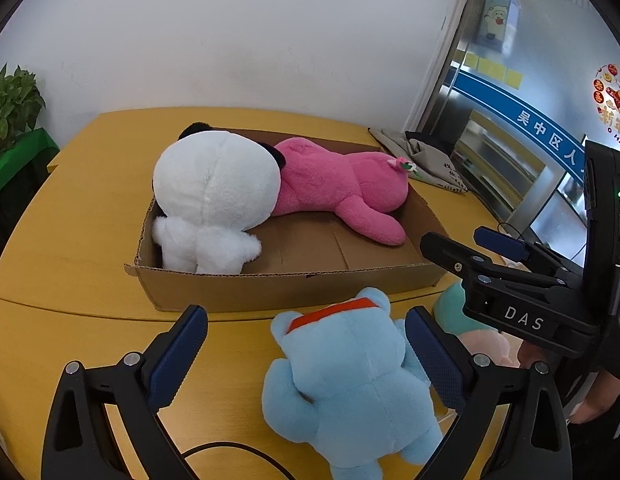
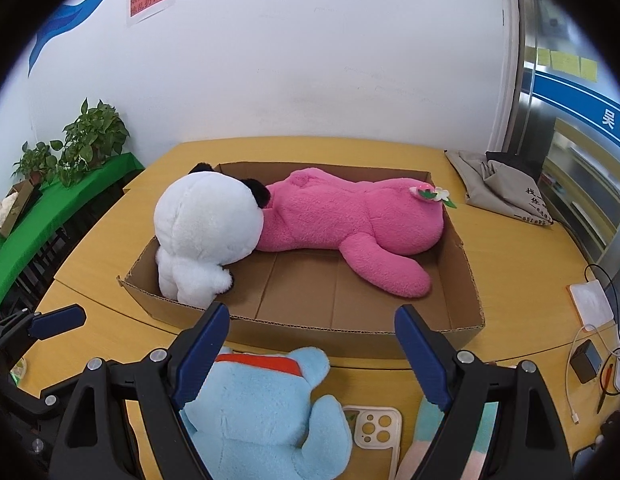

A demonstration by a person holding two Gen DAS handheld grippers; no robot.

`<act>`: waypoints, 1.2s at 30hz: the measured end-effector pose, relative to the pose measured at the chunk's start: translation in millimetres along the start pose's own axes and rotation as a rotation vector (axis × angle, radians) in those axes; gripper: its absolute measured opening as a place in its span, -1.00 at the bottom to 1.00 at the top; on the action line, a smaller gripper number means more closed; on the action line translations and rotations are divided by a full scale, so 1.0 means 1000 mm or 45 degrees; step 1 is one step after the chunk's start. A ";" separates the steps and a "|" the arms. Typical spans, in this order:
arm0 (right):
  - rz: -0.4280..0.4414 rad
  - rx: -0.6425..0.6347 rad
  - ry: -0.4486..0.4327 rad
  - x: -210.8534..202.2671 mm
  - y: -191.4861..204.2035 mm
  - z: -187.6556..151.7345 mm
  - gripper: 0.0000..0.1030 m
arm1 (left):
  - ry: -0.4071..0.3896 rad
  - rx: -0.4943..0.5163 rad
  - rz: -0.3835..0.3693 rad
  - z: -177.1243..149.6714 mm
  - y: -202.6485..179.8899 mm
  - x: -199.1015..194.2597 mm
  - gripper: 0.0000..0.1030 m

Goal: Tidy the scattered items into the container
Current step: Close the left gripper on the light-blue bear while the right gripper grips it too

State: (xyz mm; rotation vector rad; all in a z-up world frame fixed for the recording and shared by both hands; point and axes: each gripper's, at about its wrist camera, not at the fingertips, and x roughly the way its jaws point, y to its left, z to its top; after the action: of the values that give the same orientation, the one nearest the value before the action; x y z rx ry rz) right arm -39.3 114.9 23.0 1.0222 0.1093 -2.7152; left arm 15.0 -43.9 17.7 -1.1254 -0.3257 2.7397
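Note:
A shallow cardboard box [image 1: 293, 280] [image 2: 350, 324] sits on the yellow table. In it lie a white plush with black ears [image 1: 213, 196] [image 2: 205, 224] and a pink plush [image 1: 342, 192] [image 2: 350, 220]. A light blue plush with a red collar [image 1: 350, 384] [image 2: 261, 412] lies face down on the table in front of the box. My left gripper [image 1: 305, 356] is open, its jaws either side of the blue plush's head and shoulders. My right gripper [image 2: 312, 356] is open above the blue plush; it also shows in the left wrist view [image 1: 466, 244]. A mint and pink plush [image 1: 478, 340] [image 2: 422, 436] lies right of the blue one.
A phone case [image 2: 376, 432] lies by the blue plush. A grey cloth bag [image 2: 498, 184] [image 1: 422, 156] is at the table's back right. A white pad [image 2: 592, 304], charger and cables are at the right edge. Potted plants [image 2: 89, 136] stand on a green shelf at left.

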 end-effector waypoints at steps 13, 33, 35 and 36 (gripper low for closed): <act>-0.026 0.019 0.010 0.000 -0.009 -0.003 0.65 | 0.000 0.020 -0.009 0.001 -0.015 0.005 0.96; -0.023 -0.022 0.380 0.062 -0.041 -0.094 0.64 | 0.398 -0.229 -0.119 -0.085 0.047 0.082 0.28; 0.019 -0.019 0.389 0.063 -0.039 -0.096 0.64 | 0.412 -0.240 -0.151 -0.087 0.047 0.087 -0.02; 0.025 -0.026 0.388 0.062 -0.037 -0.095 0.62 | 0.417 -0.240 -0.173 -0.087 0.045 0.088 -0.35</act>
State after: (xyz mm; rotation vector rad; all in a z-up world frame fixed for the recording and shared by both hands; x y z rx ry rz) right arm -32.7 153.2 -90.2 1.4154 0.1778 -2.5160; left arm 11.9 -55.4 -113.5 -1.5106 -0.5974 2.3949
